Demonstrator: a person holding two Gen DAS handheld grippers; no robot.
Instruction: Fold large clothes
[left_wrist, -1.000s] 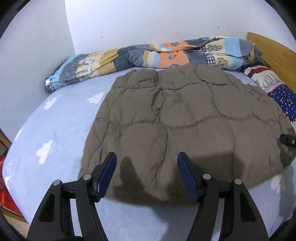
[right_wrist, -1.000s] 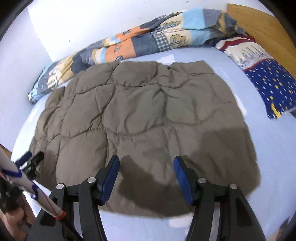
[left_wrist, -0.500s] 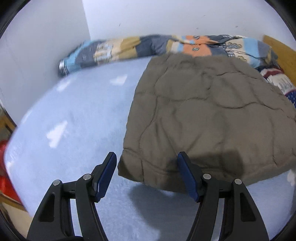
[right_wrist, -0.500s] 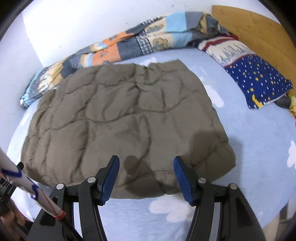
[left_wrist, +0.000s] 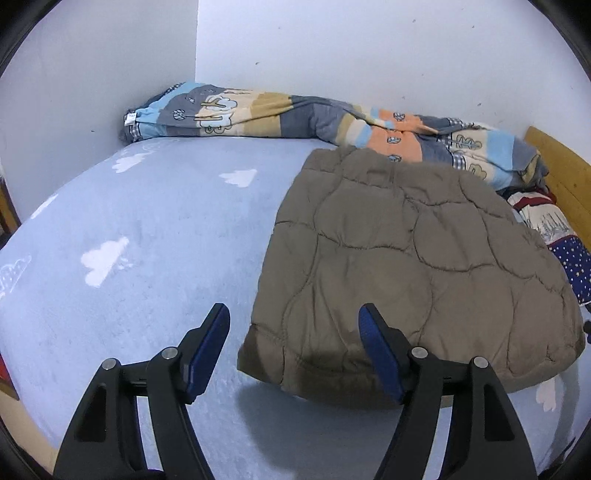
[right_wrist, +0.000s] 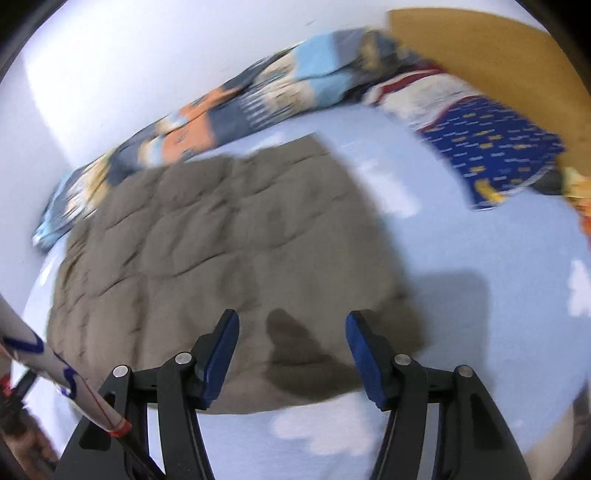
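Observation:
A brown quilted garment (left_wrist: 413, 266) lies folded flat on the light blue bed sheet (left_wrist: 155, 236). It also shows, blurred, in the right wrist view (right_wrist: 221, 251). My left gripper (left_wrist: 293, 349) is open and empty, hovering over the garment's near left corner. My right gripper (right_wrist: 291, 354) is open and empty, hovering over the garment's near edge, close to its right corner.
A rolled patchwork blanket (left_wrist: 295, 118) lies along the far wall. A starred blue pillow (right_wrist: 491, 144) and a wooden headboard (right_wrist: 480, 48) are at the right. A white patterned sleeve (right_wrist: 48, 373) crosses the lower left of the right wrist view.
My left gripper has swung left, from the garment's middle to its left corner. My right gripper has moved right toward the right corner. Both stayed open.

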